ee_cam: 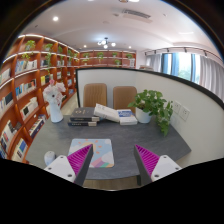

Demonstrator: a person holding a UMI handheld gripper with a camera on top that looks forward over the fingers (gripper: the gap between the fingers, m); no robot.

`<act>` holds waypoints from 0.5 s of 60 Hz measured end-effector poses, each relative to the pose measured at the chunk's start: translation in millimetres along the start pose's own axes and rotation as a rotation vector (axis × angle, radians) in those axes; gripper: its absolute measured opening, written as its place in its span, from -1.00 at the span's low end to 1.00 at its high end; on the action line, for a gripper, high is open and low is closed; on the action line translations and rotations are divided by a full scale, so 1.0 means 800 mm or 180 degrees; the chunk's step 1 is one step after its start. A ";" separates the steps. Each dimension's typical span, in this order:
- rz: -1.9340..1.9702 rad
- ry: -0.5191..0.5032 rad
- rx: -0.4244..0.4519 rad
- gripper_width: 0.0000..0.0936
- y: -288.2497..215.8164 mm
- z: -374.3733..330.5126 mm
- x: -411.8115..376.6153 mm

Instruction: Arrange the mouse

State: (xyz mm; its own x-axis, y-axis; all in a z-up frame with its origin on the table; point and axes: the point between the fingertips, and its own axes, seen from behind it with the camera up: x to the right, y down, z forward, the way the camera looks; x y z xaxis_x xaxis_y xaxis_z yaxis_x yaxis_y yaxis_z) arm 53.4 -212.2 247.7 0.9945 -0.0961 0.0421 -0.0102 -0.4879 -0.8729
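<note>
Wooden bookshelves [22,95] are lining the left wall, packed with books, too many to count. One white vase-shaped thing [55,104] is standing on the grey table [160,140] at its left end; nothing is showing inside it. One small white mouse [50,157] is lying on the near left part of the table, just outside the left finger and off the mat. It is too small to tell its long axis or which way it is pointing. One pale pastel mouse mat [101,154] is lying just ahead of the fingers, toward the left one. The gripper [113,151] is hanging over the near table edge with its tongs apart, holding nothing, magenta pads [80,158] facing inward. Beyond, one stack of dark books [84,116] is sitting next to one open book [118,115]. Two brown chairs [96,94] are standing behind the table. One white pot [143,117] is holding one leafy plant [153,102] at the right.
</note>
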 end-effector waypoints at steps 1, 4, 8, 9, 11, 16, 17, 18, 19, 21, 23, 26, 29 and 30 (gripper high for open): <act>-0.0002 -0.0009 0.0003 0.75 0.000 0.010 0.005; -0.0005 -0.0001 0.0001 0.75 0.001 0.015 0.005; -0.0028 0.0011 -0.0018 0.75 0.009 0.023 0.001; -0.0034 0.0005 -0.0029 0.74 0.013 0.019 -0.003; -0.0042 -0.0018 -0.0048 0.73 0.022 0.024 -0.010; -0.0048 -0.0093 -0.0114 0.72 0.058 0.032 -0.032; -0.0048 -0.0113 -0.0136 0.72 0.067 0.033 -0.037; -0.0048 -0.0136 -0.0161 0.72 0.077 0.035 -0.043; -0.0049 -0.0158 -0.0185 0.72 0.088 0.037 -0.049; -0.0061 -0.0192 -0.0244 0.72 0.110 0.033 -0.065; -0.0079 -0.0237 -0.0328 0.73 0.135 0.034 -0.079; -0.0096 -0.0286 -0.0469 0.72 0.172 0.035 -0.100; -0.0096 -0.0376 -0.0611 0.72 0.205 0.034 -0.128; -0.0097 -0.0413 -0.0649 0.73 0.215 0.033 -0.138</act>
State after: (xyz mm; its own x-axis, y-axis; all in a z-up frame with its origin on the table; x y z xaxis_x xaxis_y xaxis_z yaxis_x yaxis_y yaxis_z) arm -55.5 -262.5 79.8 0.9996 0.0272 -0.0075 0.0121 -0.6552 -0.7553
